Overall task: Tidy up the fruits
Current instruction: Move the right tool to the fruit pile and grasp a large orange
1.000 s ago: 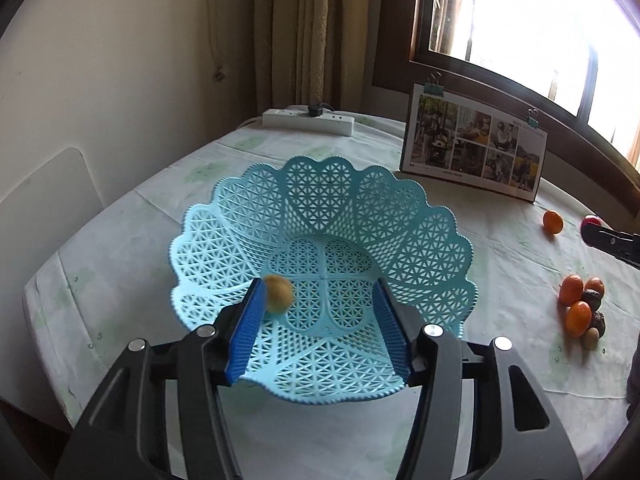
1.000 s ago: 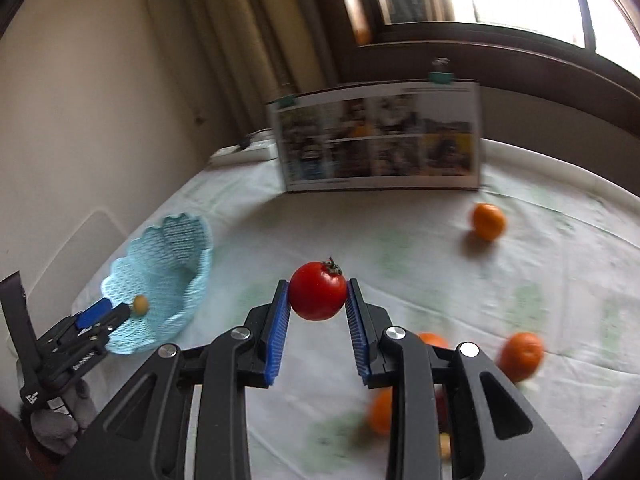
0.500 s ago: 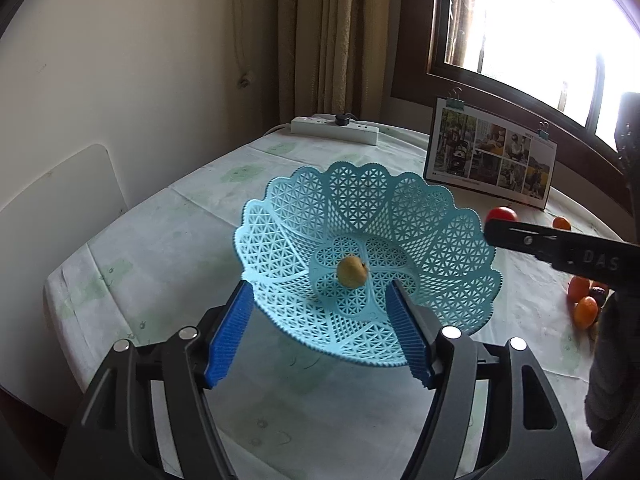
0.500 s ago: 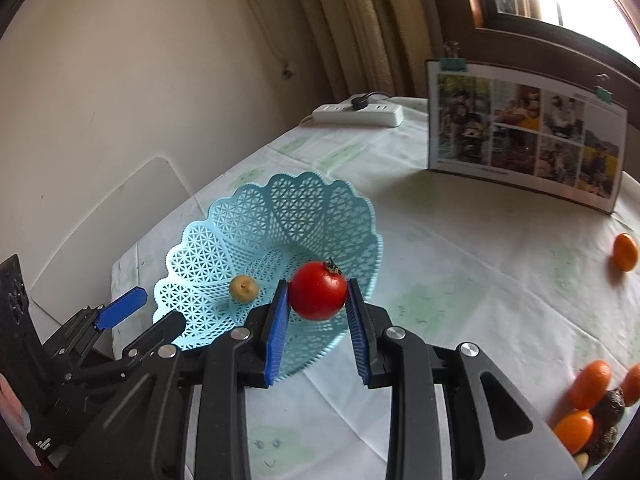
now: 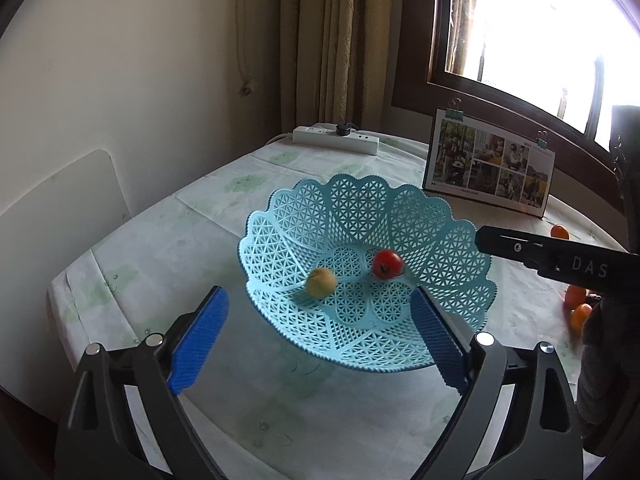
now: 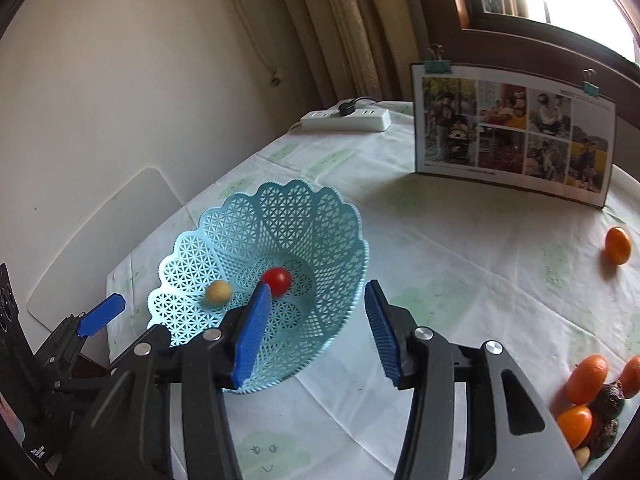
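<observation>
Left tool [image 5: 316,340]: blue pads spread wide, nothing between them, hanging at the near rim of the blue lattice basket [image 5: 452,224]. It has drawn back from over the bowl.

Basket floor: small yellow-brown fruit [image 5: 321,283] lies left of centre; red tomato [image 5: 387,264] now lies just right of it, slightly blurred, probably not yet settled.

Right tool [image 6: 316,330]: half a second ago clamped on the tomato, now released, pads apart and empty above the basket's near edge.

Far right on the surface [image 6: 460,264]: a lone orange [image 6: 618,245] and a cluster of oranges and dark fruit [image 6: 592,396], all outside the basket.

Judgement: two fruits placed; the right tool's next trip is to that cluster.
</observation>
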A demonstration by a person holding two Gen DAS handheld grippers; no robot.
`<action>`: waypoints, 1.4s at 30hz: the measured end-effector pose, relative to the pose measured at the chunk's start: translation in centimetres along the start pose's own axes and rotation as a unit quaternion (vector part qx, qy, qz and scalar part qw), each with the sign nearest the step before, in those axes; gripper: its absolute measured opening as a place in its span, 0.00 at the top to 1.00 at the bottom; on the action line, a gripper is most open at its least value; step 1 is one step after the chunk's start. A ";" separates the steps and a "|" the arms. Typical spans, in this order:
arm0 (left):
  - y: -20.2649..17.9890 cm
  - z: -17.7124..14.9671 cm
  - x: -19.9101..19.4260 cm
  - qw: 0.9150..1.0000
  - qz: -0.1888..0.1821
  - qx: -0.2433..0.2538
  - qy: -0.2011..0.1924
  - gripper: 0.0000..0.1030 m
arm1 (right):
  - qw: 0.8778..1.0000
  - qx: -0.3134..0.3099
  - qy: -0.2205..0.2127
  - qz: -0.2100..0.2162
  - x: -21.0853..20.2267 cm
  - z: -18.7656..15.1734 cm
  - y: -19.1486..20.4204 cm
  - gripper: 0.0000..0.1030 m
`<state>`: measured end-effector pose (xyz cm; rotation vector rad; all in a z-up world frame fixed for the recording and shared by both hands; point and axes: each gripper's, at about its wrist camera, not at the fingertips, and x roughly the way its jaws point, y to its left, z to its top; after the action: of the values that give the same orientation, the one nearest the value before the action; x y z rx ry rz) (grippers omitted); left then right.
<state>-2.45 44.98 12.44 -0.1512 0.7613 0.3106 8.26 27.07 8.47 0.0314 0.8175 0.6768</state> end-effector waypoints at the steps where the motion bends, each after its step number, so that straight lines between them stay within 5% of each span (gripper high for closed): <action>1: -0.3 0.1 -0.1 1.000 -0.002 0.003 -0.002 0.09 | 1.000 0.002 -0.004 -0.005 -0.4 -0.1 -0.4 0.52; 11: -4.2 0.2 -0.6 0.999 -0.032 0.034 -0.005 0.08 | 0.993 0.066 -0.035 -0.086 -5.2 -1.4 -8.1 0.51; 24: -9.5 -0.2 -1.0 0.995 -0.070 0.076 -0.005 0.06 | 0.961 0.173 -0.049 -0.212 -11.2 -4.9 -19.9 0.48; 39: -12.5 -0.3 -1.5 0.992 -0.072 0.106 -0.006 0.04 | 0.958 0.186 -0.003 -0.219 -8.7 -7.1 -23.5 0.49; 42: -13.2 -0.1 -1.4 0.991 -0.072 0.112 -0.006 0.04 | 0.961 0.182 0.011 -0.207 -8.1 -7.4 -23.7 0.59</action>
<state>0.90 32.18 13.68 0.0085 0.7635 0.0876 12.19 2.02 2.13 0.1816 0.9271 0.1268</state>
